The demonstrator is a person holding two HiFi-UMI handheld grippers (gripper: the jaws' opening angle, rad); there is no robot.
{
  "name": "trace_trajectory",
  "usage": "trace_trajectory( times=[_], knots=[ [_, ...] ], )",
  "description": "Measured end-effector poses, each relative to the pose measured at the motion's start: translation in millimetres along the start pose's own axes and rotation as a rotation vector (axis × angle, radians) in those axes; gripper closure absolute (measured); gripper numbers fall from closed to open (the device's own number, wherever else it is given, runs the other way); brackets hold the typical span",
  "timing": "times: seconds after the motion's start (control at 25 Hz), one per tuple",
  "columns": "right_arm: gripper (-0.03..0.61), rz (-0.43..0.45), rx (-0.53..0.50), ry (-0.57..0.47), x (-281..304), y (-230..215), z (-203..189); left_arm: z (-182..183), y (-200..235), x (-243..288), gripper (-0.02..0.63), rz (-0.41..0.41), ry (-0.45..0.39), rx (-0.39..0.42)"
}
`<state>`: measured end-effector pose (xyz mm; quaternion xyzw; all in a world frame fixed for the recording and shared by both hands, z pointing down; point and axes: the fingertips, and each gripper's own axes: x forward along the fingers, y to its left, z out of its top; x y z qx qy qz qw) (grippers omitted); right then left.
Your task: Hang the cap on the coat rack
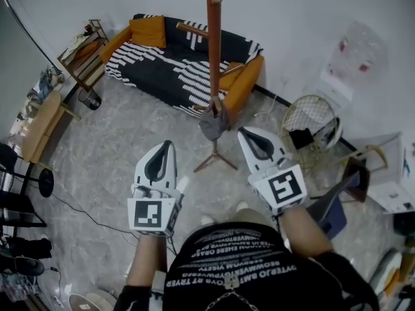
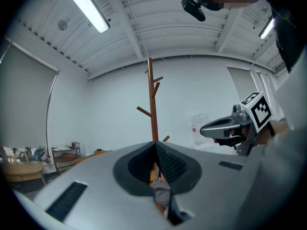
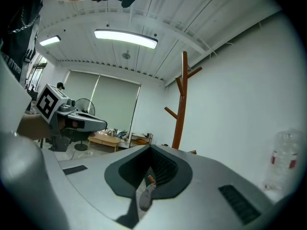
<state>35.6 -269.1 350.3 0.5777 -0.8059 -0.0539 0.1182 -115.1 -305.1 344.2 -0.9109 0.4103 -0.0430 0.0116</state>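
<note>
Your left gripper (image 1: 168,146) and right gripper (image 1: 246,134) have their fingers together, empty. The grey cap (image 1: 212,126) seems to hang low on the coat rack (image 1: 214,50); bump the pole and it could slip off.

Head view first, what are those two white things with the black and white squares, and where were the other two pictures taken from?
Those are hand-held tools, not a robot. A person holds a two-jaw gripper in each hand: the left gripper and the right gripper. The squares are markers fixed on them. The head view comes from a camera on the person's head, looking steeply down at the floor. Each of the other two comes from a camera riding on one gripper, looking along its jaws. Both grippers are shut and hold nothing. In front stands a wooden coat rack with a grey cap that seems to hang low on it. Behind is a patterned sofa.
</note>
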Motion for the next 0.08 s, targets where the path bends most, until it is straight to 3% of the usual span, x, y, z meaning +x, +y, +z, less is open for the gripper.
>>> trace_trajectory(
  times=[0.08],
  knots=[
    [0.577, 0.013, 0.003, 0.016, 3.4, -4.5, -4.1, 0.6, -4.8, 7.7, 0.612, -0.008, 0.001, 0.0]
  ],
)
